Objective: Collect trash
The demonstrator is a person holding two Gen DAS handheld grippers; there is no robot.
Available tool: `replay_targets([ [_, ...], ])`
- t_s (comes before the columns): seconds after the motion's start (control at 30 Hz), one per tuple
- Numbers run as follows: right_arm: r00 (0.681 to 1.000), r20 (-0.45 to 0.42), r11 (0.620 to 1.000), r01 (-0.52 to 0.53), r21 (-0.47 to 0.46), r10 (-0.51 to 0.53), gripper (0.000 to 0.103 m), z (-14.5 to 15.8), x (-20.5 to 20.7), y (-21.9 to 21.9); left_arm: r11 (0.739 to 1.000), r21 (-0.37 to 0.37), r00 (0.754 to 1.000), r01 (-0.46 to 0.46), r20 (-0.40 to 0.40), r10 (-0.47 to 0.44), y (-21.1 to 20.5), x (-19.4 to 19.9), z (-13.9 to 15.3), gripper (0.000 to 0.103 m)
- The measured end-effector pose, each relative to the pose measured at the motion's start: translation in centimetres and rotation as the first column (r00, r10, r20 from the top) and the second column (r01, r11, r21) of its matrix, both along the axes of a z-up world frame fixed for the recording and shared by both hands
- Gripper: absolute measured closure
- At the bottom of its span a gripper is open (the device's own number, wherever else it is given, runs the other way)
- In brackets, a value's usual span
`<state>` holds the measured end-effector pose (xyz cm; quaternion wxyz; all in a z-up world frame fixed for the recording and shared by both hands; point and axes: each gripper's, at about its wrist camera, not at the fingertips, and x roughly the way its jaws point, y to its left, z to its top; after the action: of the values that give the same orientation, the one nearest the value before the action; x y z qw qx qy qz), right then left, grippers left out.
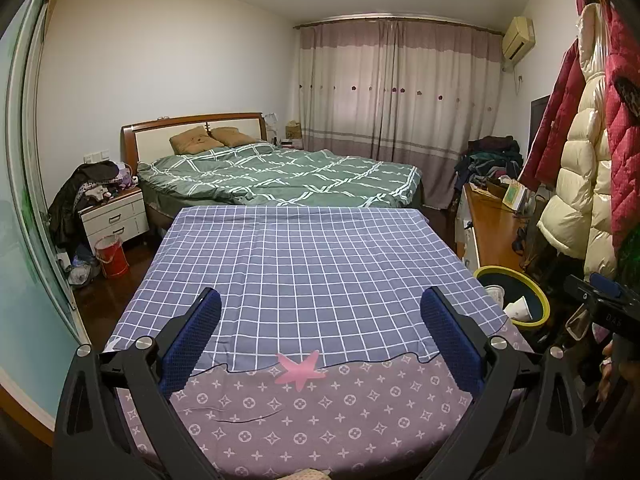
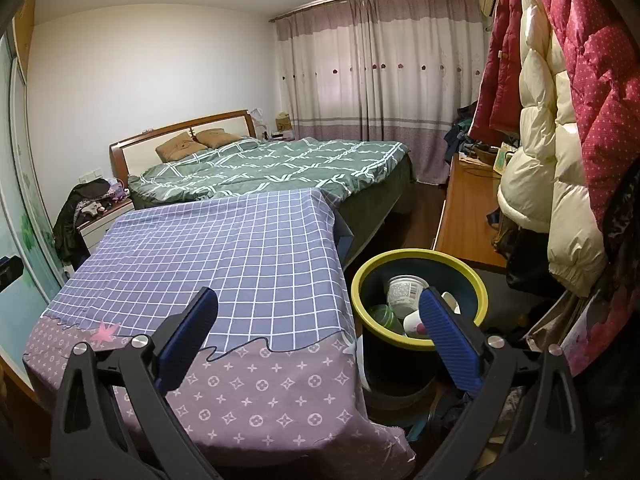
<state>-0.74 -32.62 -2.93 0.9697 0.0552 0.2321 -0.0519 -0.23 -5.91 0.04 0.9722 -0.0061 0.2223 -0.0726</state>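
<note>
A dark bin with a yellow-green rim (image 2: 360,280) stands on the floor right of the cloth-covered table (image 2: 224,256). Inside it lie a white labelled tub (image 2: 404,292), a green bottle (image 2: 384,314) and a white cup (image 2: 414,324). My right gripper (image 2: 318,300) hovers open over the table's right edge, its right finger in front of the bin, nothing held. In the left wrist view the bin (image 1: 540,300) sits at the right with white trash (image 1: 520,308) in it. My left gripper (image 1: 320,302) is open above the checked cloth (image 1: 312,264), holding nothing.
A bed with a green quilt (image 1: 280,176) lies beyond the table. Coats (image 1: 588,168) hang at the right over a wooden desk (image 1: 492,228). A nightstand (image 1: 114,216) and red bucket (image 1: 110,256) stand at the left. The other gripper's handle (image 1: 604,304) shows far right.
</note>
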Motion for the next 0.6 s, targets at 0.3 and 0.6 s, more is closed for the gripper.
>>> replay_targets([
  [0.3, 1.0, -0.001, 1.0, 0.0, 0.001, 0.0, 0.007, 0.02, 0.02, 0.08, 1.0, 0.004, 1.0, 0.003, -0.005, -0.003, -0.04, 0.15, -0.23, 0.005],
  [0.6, 1.0, -0.001, 1.0, 0.001, 0.001, -0.001, 0.007, 0.01, 0.04, 0.07, 1.0, 0.007, 1.0, 0.005, -0.007, -0.004, -0.03, 0.17, -0.29, 0.005],
])
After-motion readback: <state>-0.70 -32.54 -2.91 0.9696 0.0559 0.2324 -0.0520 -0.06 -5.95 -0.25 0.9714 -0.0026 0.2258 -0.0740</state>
